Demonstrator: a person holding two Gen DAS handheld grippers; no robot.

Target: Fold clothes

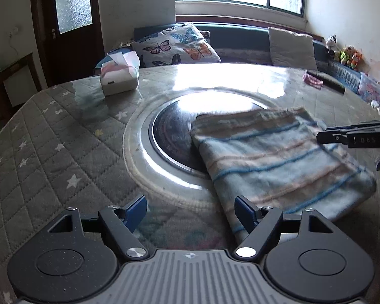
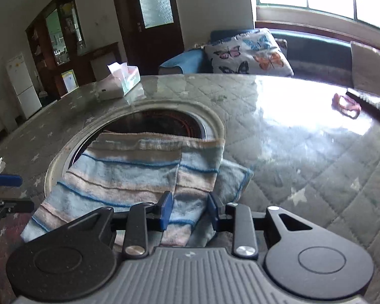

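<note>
Terry striped towel (image 2: 129,174) folded on glossy tabletop (image 2: 291,136). Right gripper (image 2: 190,209) jaws part-open astride its edge, grip unclear; left gripper (image 1: 191,210) wide, empty. Risk: fold slides undone.

Striped towel (image 1: 278,157), pale blue with tan bands and thin dark-blue lines, fluffy. Folded into a rough rectangle, several layers, lying flat on the quilted table cover. Far edge overlaps the round dark inset (image 1: 172,131) at table centre; one lower corner pokes out to the right.
</note>
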